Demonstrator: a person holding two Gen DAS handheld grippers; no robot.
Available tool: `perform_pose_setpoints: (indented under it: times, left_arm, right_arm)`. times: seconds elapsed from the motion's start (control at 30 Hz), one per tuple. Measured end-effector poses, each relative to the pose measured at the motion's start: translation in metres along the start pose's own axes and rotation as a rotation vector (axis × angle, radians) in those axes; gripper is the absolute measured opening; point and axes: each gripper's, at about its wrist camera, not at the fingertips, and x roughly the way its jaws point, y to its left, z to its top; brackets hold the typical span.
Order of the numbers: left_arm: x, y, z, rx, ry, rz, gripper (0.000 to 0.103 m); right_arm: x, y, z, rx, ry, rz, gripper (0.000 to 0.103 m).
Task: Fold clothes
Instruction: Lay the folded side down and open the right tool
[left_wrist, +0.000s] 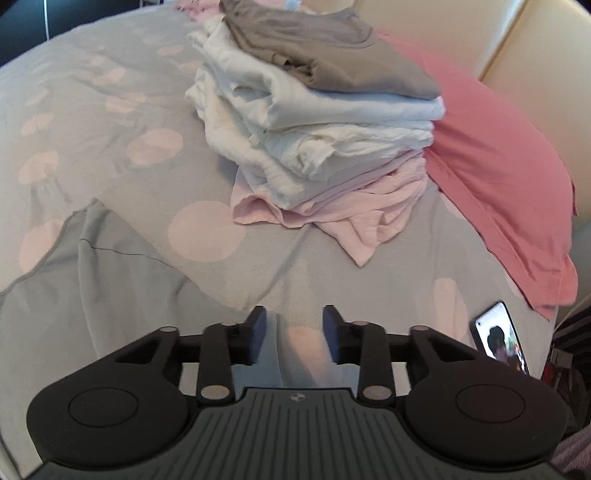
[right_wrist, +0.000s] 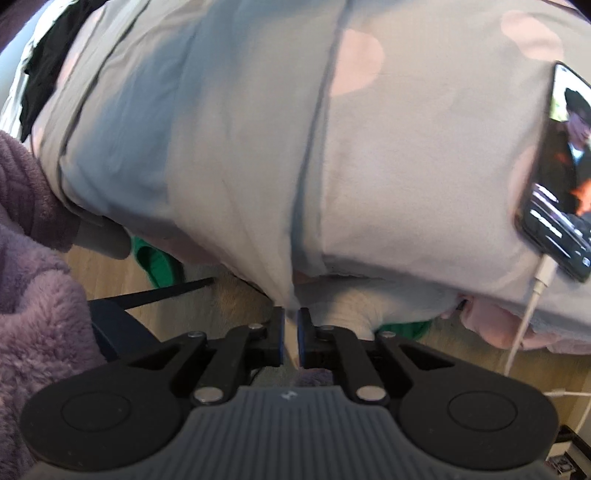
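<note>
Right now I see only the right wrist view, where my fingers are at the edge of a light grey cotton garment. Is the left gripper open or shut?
Observer: The left gripper is open; its pads press on nothing.
Operator: Good. Is there a pile where the light grey garment can go?
Observer: Yes, a stack of folded clothes lies on the grey bedcover with pink dots, beyond the left gripper.
Operator: What is on top of it?
Observer: A grey-brown folded garment; white pieces lie under it, and pale pink ones are lowest.
</note>
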Motion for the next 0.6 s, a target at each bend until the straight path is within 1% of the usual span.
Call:
perform_pose_setpoints:
  times: [0.07,0.13,0.23,0.33,0.37,0.47,0.6]
  left_arm:
    - [-0.015,-0.001,-0.014,0.012,-0.006,-0.011,0.037]
    - [-0.030,-0.003,-0.032,0.023,-0.008,-0.012,0.037]
    - [-0.051,-0.005,-0.066,0.027,0.001,-0.018,0.037]
    - [-0.069,-0.007,-0.100,0.004,0.005,-0.021,0.037]
    - [-0.074,-0.008,-0.112,-0.007,0.009,-0.024,0.037]
    - [-0.084,-0.012,-0.147,-0.041,0.031,-0.032,0.037]
    - [-0.081,-0.024,-0.197,-0.101,0.075,-0.056,0.037]
  right_arm:
    - [-0.008,-0.001,0.000,0.010,-0.042,-0.009,0.011]
    - [-0.019,-0.001,0.003,0.021,-0.115,-0.006,0.011]
    - [-0.033,-0.003,0.009,0.042,-0.222,-0.002,0.011]
    - [-0.038,-0.003,0.018,0.062,-0.295,0.009,0.011]
    - [-0.036,0.000,0.023,0.062,-0.312,0.011,0.013]
    - [-0.031,0.008,0.034,0.052,-0.357,0.002,0.026]
    - [-0.032,0.013,0.038,0.051,-0.434,-0.036,0.026]
